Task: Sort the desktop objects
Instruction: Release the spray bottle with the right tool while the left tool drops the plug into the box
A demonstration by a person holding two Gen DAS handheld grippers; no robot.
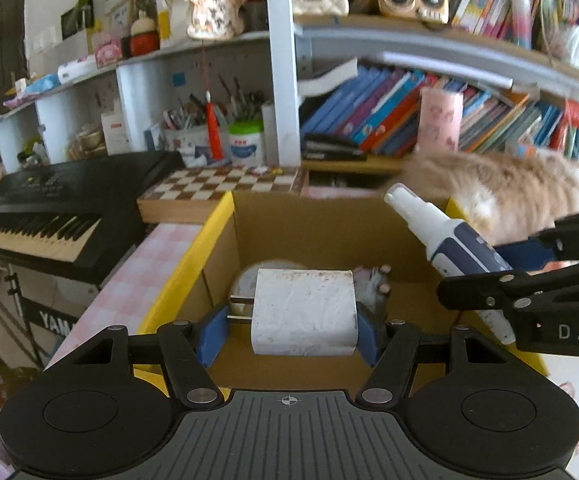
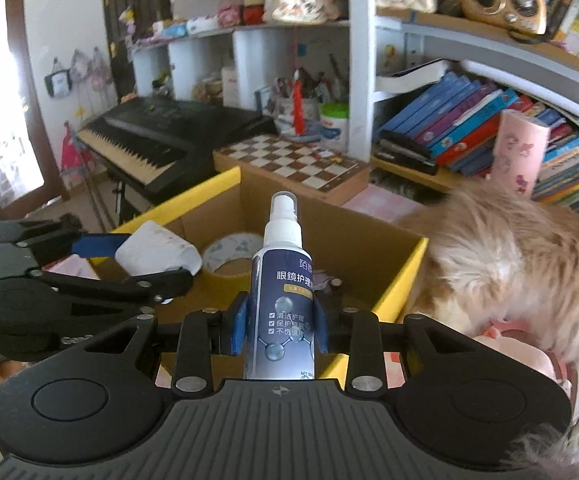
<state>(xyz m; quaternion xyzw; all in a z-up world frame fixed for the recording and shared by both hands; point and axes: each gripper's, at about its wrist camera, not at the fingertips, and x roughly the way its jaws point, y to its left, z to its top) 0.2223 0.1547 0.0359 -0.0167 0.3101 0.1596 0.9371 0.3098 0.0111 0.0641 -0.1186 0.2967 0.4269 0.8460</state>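
Left gripper: blue pads closed against both sides of a white charger plug, its 2 prongs pointing to 9 o'clock, held over the open cardboard box. Right gripper: jaws clamped on a spray bottle, nozzle toward 12 o'clock, also above the box. A tape roll lies on the box floor. The box's yellow-edged rim lies close under both tools. A furry animal presses against the box's 3 o'clock wall, crowding that side.
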